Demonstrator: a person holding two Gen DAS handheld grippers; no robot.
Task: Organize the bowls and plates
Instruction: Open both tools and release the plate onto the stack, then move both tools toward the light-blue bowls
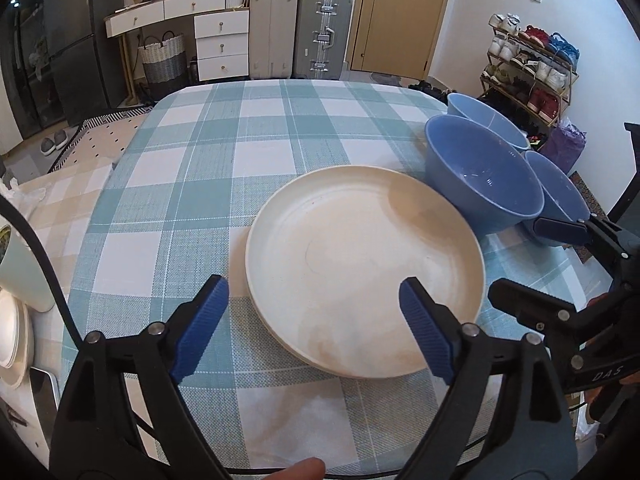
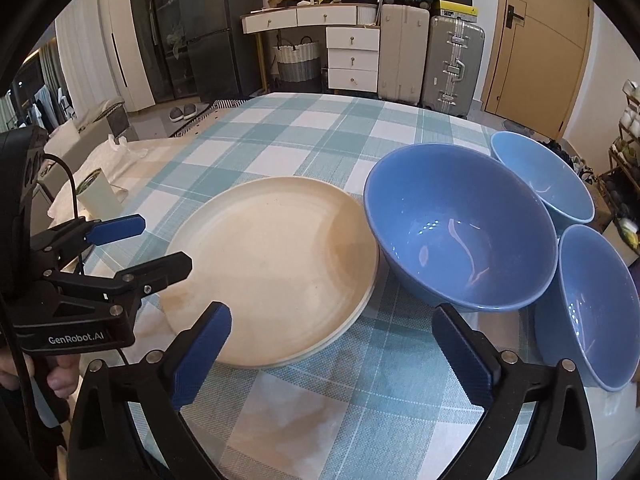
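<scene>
- A round cream plate (image 1: 364, 268), matte with a low raised rim, sits on another of the same kind at centre frame, on a woven tablecloth (image 1: 224, 168) checked in teal and white.
- Three glossy blue bowls cluster at right: a large bowl (image 2: 460, 228) just beside the plate, a far bowl (image 2: 544, 178) behind it, a near bowl (image 2: 596, 308) at lower right.
- The left gripper (image 1: 314, 328) hangs wide over the plate's near edge, ribbed blue pads clear of it.
- The right gripper (image 2: 332, 356) gapes equally wide above the cloth, empty.
</scene>
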